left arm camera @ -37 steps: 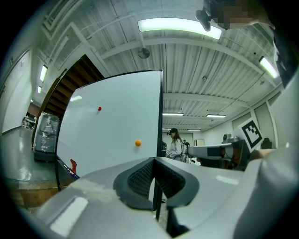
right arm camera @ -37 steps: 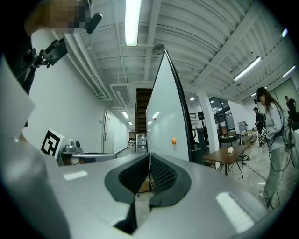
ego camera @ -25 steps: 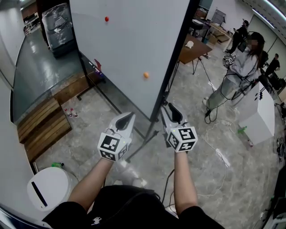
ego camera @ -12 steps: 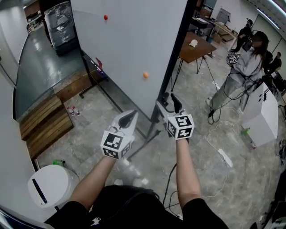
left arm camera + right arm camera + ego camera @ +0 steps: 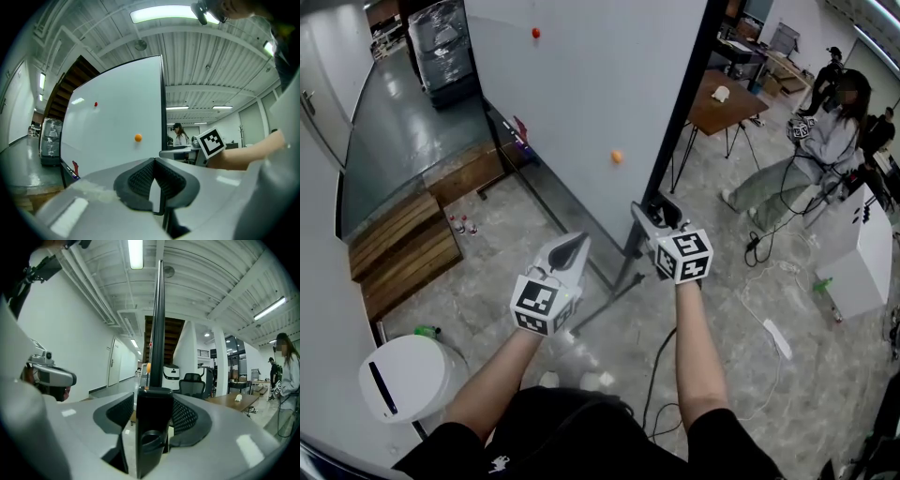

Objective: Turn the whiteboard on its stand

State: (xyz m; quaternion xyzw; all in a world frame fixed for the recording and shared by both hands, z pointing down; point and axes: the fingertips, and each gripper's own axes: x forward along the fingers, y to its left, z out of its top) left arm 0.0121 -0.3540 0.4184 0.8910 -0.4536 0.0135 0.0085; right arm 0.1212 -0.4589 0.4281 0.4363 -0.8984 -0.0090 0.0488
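The whiteboard (image 5: 581,94) is a tall white panel with a black frame, standing edge-on ahead of me. It carries an orange magnet (image 5: 617,156) and a red magnet (image 5: 535,33). My right gripper (image 5: 654,208) is at the board's near black frame post (image 5: 680,103). In the right gripper view the post (image 5: 157,333) fills the gap of the right gripper (image 5: 152,398); the jaws have just been closing and the pads press on it. My left gripper (image 5: 572,246) hangs shut and empty short of the board's face (image 5: 117,122), pads (image 5: 140,176) meeting.
The stand's foot bar (image 5: 600,300) runs across the floor under my hands. A white round bin (image 5: 403,375) and wooden pallets (image 5: 403,248) lie left. A table (image 5: 727,103), a person (image 5: 825,141), a white cabinet (image 5: 862,253) and floor cables (image 5: 769,319) are right.
My right gripper has moved left onto the board's black frame post, which now sits between its jaws. The left gripper has barely shifted.
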